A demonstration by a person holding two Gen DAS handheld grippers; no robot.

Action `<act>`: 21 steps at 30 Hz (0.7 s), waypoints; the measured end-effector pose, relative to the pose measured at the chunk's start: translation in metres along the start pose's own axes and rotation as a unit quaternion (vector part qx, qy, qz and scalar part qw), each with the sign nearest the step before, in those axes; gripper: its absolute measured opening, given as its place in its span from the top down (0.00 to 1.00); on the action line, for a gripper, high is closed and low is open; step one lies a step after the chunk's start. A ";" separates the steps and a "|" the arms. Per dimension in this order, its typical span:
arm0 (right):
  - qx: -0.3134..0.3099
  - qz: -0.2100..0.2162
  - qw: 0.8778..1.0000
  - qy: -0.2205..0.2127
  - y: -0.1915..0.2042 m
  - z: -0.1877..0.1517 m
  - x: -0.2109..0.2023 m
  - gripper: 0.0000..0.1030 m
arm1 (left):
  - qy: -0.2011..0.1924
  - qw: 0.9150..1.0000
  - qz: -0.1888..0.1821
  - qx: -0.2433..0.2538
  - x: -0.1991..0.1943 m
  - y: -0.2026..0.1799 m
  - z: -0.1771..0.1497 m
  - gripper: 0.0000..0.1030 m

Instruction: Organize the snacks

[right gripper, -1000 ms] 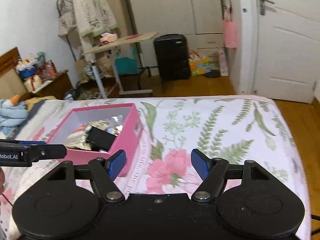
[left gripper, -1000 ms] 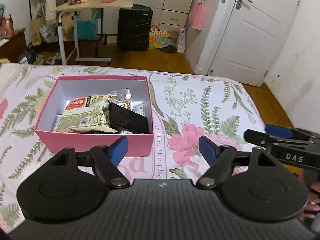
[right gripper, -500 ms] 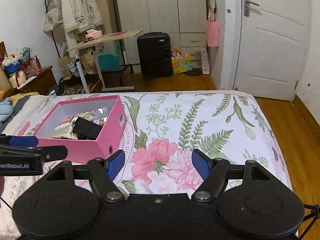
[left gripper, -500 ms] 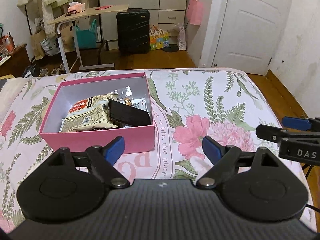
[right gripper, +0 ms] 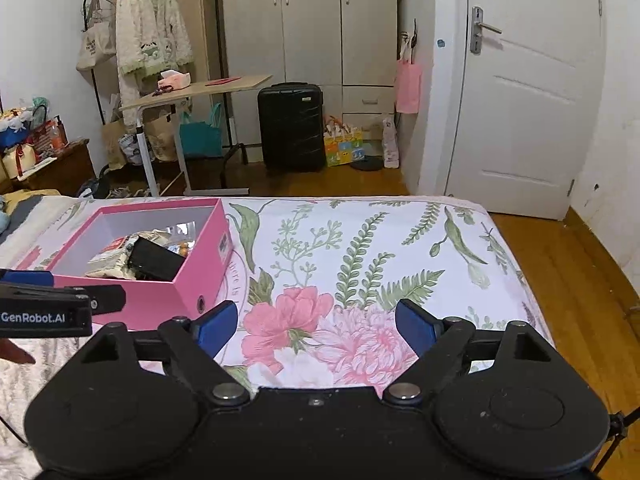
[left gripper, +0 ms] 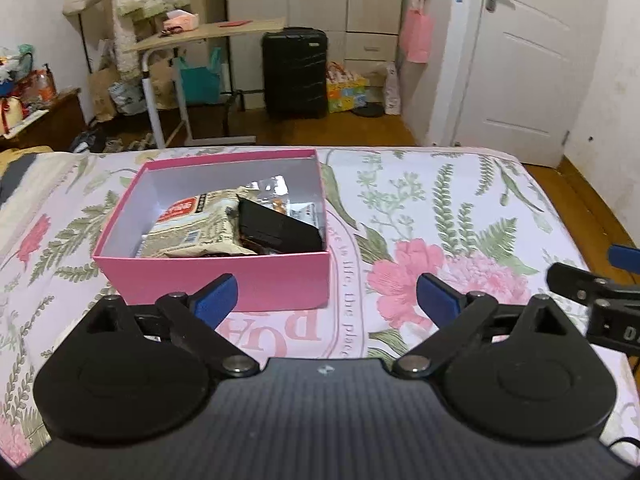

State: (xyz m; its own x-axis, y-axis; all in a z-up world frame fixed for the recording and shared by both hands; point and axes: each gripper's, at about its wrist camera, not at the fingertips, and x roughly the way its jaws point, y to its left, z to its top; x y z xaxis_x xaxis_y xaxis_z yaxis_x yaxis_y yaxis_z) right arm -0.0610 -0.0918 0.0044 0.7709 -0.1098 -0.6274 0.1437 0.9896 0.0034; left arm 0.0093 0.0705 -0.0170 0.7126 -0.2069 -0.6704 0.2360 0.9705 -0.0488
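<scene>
One pink box of snacks near the bedspread's left edge | just beyond left gripper | both grippers' jaws spread, empty | right gripper over the flowers

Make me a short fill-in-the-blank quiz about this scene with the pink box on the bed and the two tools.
1. The snacks lie inside the ____ box on the bedspread.
2. Both the left tool and the right tool are ____, holding nothing.
3. In the box, a ____ packet leans on the beige packet.
4. The suitcase by the wardrobe is ____.

Missing words: pink; open; black; black
</scene>
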 end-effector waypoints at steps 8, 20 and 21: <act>0.014 -0.031 0.999 -0.011 -0.001 -0.006 0.003 0.09 | 0.009 1.000 -0.013 0.010 0.011 -0.004 -0.010 0.06; 0.023 -0.038 0.999 0.011 -0.002 -0.005 -0.007 0.09 | 0.004 1.000 0.003 0.012 -0.003 -0.001 -0.008 0.06; 0.022 -0.038 0.999 0.013 -0.002 -0.005 -0.008 0.09 | 0.004 1.000 0.004 0.009 -0.003 0.000 -0.008 0.06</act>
State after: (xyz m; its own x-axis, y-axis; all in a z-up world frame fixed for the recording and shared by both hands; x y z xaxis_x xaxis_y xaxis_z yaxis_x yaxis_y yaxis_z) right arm -0.0704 -0.0922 0.0058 0.7400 -0.1806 -0.6479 0.2282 0.9736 -0.0106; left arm 0.0015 0.0719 -0.0212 0.7100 -0.1975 -0.6759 0.2417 0.9699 -0.0295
